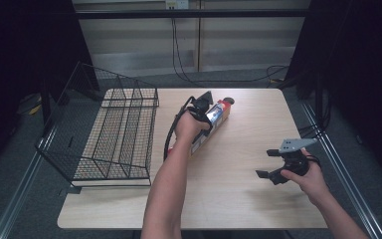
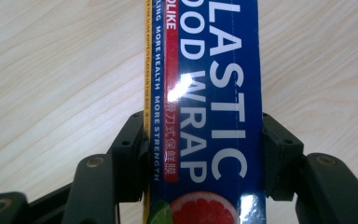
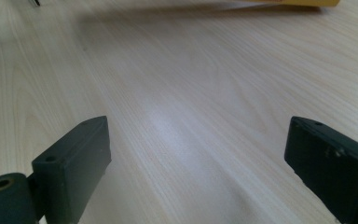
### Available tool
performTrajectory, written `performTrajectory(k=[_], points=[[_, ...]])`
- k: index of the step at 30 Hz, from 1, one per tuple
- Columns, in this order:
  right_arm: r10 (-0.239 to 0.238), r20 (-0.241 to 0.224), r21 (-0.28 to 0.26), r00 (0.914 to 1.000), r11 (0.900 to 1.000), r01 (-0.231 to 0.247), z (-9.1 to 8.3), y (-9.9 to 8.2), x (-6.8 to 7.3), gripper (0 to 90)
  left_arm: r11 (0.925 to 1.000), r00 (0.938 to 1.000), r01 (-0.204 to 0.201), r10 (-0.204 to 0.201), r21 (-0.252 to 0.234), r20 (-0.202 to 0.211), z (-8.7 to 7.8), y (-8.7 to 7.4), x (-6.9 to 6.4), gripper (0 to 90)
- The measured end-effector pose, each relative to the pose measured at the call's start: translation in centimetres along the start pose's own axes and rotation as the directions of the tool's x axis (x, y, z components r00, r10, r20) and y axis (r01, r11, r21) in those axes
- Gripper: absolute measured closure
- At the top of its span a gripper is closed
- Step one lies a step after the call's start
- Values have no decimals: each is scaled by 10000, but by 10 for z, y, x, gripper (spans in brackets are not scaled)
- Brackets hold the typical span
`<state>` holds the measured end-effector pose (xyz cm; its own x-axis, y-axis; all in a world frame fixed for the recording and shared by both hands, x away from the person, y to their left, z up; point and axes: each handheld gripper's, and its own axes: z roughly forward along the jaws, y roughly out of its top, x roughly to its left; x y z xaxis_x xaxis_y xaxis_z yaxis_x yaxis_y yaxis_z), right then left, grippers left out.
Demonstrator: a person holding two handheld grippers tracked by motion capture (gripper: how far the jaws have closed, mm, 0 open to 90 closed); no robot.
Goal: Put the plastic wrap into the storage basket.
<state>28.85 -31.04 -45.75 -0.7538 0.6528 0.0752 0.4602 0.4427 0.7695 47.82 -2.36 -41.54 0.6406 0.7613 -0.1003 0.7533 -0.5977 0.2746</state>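
The wooden table is lying across the centre of the high view, its pale grain running beneath every other item. The black wire basket is sitting on the table's left part, at about 9 o'clock from the table centre, with its mesh rim rising toward 11 o'clock and one side hanging past the table edge.

The plastic wrap box is lying just beside the basket, apart from it, with its long axis running from 7 o'clock to 1 o'clock. In the left gripper view the box is showing a blue face with white lettering, a red strip, a yellow edge and a grapefruit picture at 6 o'clock.

The left gripper is reaching in over the box from 6 o'clock, at the end of the person's left forearm. Its jaws are pressing on the two long sides of the box, one pad against the yellow edge and the other against the blue edge, so the tool is clamping the box across its width.

The right gripper is hovering at about 4 o'clock from the table centre, well apart from the box. In the right gripper view its jaws are standing wide apart, with bare table between them and nothing gripped
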Motion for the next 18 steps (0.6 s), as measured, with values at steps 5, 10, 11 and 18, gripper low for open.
performTrajectory(k=[5, 10, 11, 18], points=[[0, -20, -72, 10000, 10000, 0, 0, 1, 0, 68, 9999, 9999, 149, -149, -33, 35, -18, -1, 5, 442], [18, -95, -102, 10000, 9999, -19, -1, 1, 0, 68, 9995, 9994, 310, -311, 65, 173, -29, -3, 10, 442], [-9, -24, -108, 10000, 9999, 9, 0, 1, 0, 68, 9994, 9993, 318, -320, 100, 181, -31, -4, 12, 442], [-24, -52, -146, 10000, 9999, 23, 0, 1, 0, 68, 9981, 9982, 588, -590, 171, 139, -46, -8, 19, 442]])
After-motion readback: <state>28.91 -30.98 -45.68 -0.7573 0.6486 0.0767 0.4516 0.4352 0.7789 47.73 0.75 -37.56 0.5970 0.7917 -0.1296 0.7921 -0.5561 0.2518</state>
